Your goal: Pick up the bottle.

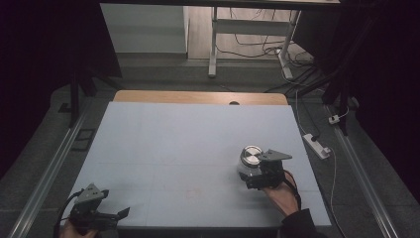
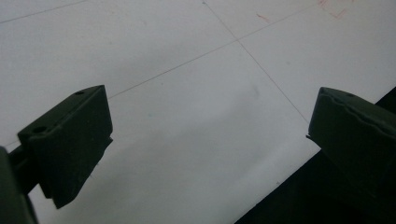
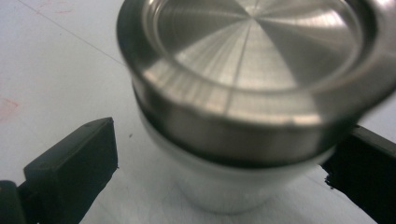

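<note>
A small jar (image 1: 250,159) with a brushed steel lid (image 3: 252,51) and a pale tapered body (image 3: 219,186) stands upright on the white table top (image 1: 188,144), right of centre. My right gripper (image 1: 249,172) is open around the jar from the near side. In the right gripper view (image 3: 226,144) one jaw stands clear of the body and the other is close against the lid's rim. My left gripper (image 1: 118,217) rests at the table's near left corner. It is open in the left gripper view (image 2: 210,112), with bare table between its jaws.
The table's near edge (image 2: 289,182) runs just under the left gripper. A wooden strip (image 1: 198,96) borders the far side. Metal rails (image 1: 54,168) flank the table. A power strip (image 1: 317,145) and cables lie on the floor to the right.
</note>
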`<state>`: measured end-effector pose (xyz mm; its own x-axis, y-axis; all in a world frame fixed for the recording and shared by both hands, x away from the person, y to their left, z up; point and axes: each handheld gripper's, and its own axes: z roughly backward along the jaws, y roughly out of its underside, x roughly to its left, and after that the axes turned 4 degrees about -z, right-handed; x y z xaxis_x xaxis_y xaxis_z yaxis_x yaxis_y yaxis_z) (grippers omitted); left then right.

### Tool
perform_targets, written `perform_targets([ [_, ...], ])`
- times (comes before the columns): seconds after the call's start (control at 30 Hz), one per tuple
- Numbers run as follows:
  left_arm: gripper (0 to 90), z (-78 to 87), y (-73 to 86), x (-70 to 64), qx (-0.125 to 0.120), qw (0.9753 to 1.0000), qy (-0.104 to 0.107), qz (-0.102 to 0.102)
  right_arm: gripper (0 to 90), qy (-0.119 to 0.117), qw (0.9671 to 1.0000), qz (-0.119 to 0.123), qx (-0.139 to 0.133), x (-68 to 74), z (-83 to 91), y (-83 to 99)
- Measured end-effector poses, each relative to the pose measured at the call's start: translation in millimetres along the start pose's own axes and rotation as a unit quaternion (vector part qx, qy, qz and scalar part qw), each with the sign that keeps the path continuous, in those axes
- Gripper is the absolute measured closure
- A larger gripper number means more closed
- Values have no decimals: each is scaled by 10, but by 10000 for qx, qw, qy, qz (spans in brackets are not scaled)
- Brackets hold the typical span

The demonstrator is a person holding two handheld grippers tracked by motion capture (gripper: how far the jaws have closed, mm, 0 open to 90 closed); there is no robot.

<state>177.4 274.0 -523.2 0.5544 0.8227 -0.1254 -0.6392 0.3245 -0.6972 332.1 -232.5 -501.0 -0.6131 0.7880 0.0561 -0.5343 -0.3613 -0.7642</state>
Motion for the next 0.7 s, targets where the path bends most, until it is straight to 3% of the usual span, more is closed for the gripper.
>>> perform_targets([
  [0.43, 7, -1, -1, -2, 12, 10000, 13, -20, 1, 24, 10000, -44, 19, -36, -113, -59],
  [0.7, 6, -4, -2, -4, 27, 10000, 13, -24, 129, -45, 10000, -14, -79, -74, -109, -70],
])
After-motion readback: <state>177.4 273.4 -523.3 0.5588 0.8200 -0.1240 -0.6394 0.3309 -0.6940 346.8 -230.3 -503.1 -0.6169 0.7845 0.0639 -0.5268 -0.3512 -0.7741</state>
